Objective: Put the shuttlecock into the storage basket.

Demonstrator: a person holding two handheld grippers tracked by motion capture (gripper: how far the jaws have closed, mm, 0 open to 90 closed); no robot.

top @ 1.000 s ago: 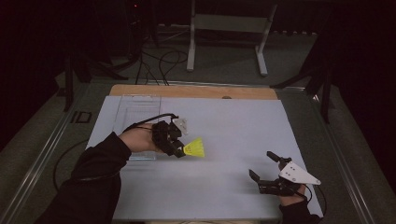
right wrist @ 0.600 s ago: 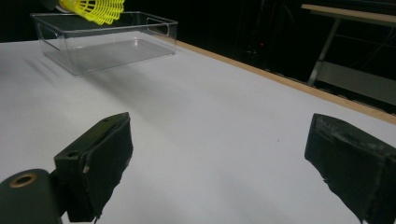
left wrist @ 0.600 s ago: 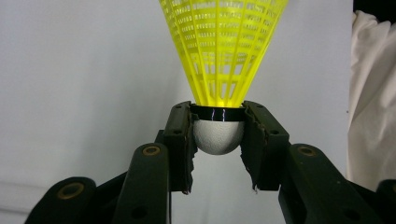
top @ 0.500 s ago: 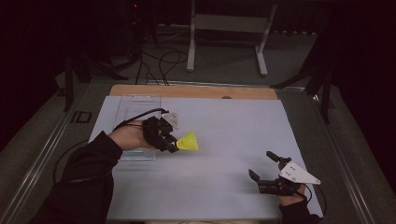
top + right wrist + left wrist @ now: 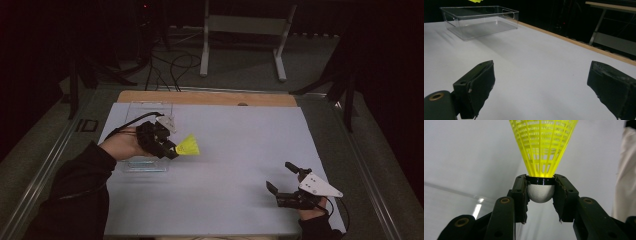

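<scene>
Over the left side of the tabletop: I am holding a yellow shuttlecock [image 5: 188, 146] up off the white tabletop [image 5: 235, 150], just beside the clear plastic bin [image 5: 150, 165].
Left hand-held gripper [image 5: 170, 148]: it is pinching the shuttlecock's white cork base, one black pad on each side, right below the dark band where the skirt begins.
Shuttlecock in the left gripper view: the cork [image 5: 540, 192] is sitting between my jaws and the yellow mesh skirt [image 5: 543, 142] is flaring straight away from me.
Long axis: it is running in line with my jaws, skirt pointing toward the middle of the tabletop, cork toward my hand.
Relation that matters: the bin is lying behind and under my left hand, on the side away from the skirt, so I am judging that any drop into it means drawing back or turning over its rim.
Nearer hand: my left one is the one at the bin; my right is well apart.
Right hand-held gripper [image 5: 286, 186]: its jaws are standing spread with nothing between them, low over the near right part of the tabletop.
Bin in the right gripper view: the bin [image 5: 477, 21] is looking empty, open side up.
In the way: I am seeing nothing between the shuttlecock and the bin except the near wall.
</scene>
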